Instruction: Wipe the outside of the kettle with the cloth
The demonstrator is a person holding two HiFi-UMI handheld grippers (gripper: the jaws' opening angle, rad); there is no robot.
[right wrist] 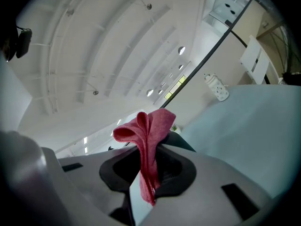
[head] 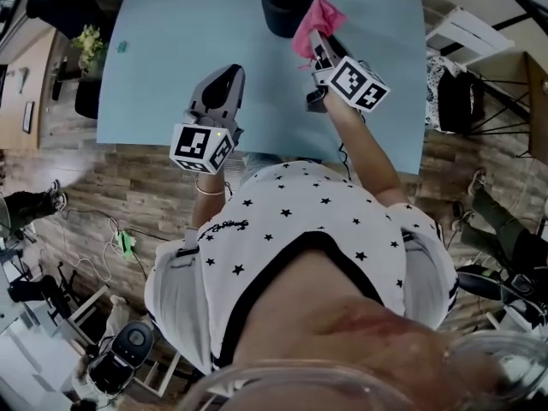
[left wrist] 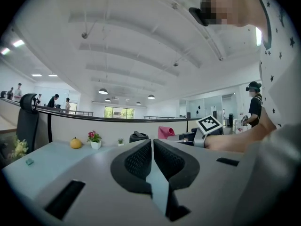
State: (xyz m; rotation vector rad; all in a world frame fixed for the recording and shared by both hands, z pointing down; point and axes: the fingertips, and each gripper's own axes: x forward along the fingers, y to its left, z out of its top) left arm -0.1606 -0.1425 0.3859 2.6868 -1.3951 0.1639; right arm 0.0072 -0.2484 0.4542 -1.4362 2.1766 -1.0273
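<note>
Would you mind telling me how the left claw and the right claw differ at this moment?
The right claw grips the pink cloth; the left claw is shut on nothing. The right claw is up beside the kettle; the left claw sits farther back. Both are over the table.

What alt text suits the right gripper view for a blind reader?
The right tool is shut on a crumpled pink cloth that stands up between its black pads. Behind lie a pale blue tabletop and a white ceiling.
</note>
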